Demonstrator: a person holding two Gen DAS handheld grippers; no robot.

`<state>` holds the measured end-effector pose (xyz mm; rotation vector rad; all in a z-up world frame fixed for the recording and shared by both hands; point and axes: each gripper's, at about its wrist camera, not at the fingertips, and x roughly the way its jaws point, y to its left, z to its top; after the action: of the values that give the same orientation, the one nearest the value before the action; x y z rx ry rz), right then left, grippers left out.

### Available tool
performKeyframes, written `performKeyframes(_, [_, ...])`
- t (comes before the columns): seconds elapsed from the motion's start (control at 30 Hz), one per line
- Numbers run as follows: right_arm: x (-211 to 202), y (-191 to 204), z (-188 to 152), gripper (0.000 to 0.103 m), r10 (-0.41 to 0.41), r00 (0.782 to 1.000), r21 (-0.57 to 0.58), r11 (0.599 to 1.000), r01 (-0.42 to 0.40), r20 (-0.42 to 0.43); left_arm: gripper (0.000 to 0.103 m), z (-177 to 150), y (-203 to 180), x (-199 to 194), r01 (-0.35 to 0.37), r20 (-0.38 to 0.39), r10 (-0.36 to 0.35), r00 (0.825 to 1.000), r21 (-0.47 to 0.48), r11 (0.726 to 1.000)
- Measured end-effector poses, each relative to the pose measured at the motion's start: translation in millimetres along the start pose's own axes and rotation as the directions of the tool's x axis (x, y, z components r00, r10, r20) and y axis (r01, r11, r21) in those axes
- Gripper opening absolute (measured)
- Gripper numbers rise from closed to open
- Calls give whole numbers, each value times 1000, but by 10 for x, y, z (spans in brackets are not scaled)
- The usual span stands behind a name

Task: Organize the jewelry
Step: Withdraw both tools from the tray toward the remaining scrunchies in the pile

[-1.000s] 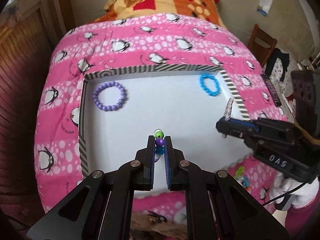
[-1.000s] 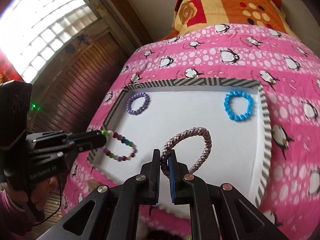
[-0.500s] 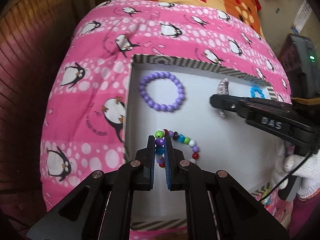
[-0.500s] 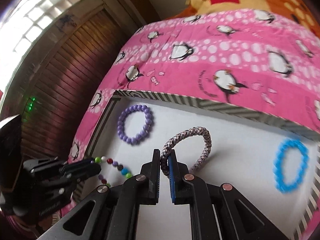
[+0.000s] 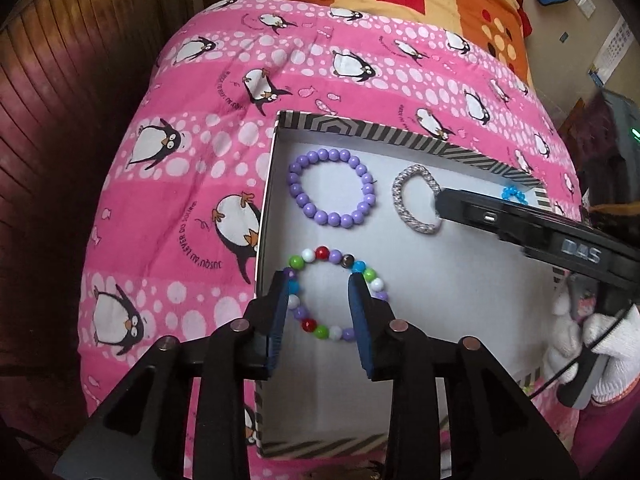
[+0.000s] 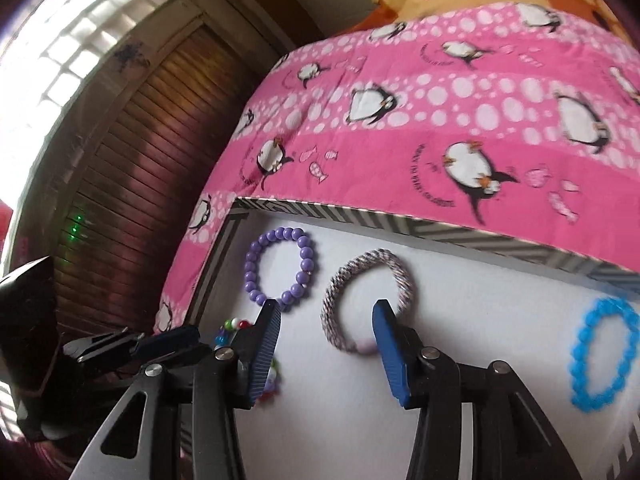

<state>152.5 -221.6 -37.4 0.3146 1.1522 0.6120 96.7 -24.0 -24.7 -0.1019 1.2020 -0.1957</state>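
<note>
Both grippers letting go of bracelets inside the striped tray

The left gripper (image 5: 318,284) fingers are opening astride the multicoloured bead bracelet (image 5: 334,294), which lies flat on the tray floor, untouched by the pads; the right gripper (image 6: 326,322) fingers are opening too, the braided bracelet (image 6: 366,300) lying loose between them. Both look light and floppy: the beads likely roll and slip, so pinch across the strand; the braid is soft and grippier. The purple bead bracelet (image 5: 332,188) sits just beyond, the blue bracelet (image 6: 602,354) well apart. The tray (image 5: 384,132) has a low striped wall close to the left fingers; open floor remains in its middle, on the bed (image 5: 168,208).
</note>
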Motion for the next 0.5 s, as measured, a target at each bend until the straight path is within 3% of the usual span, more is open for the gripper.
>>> performKeyframes(0.1, [-248,47,-145,46,-19,999,-15,1000,19,26,37,-66,-35,-107,1,9,-1,1000,3,1000])
performKeyframes(0.3, [-731,180,-633,46,-129,988,-41,990,133,79,40,-279,-167,-332,-13,33,12,999,28,1000])
performKeyframes(0.5, [-1093,194,-1158,46,-171,975,14,985,170,146,40,-572,-350,-495,-5,29,4,1000,58,998])
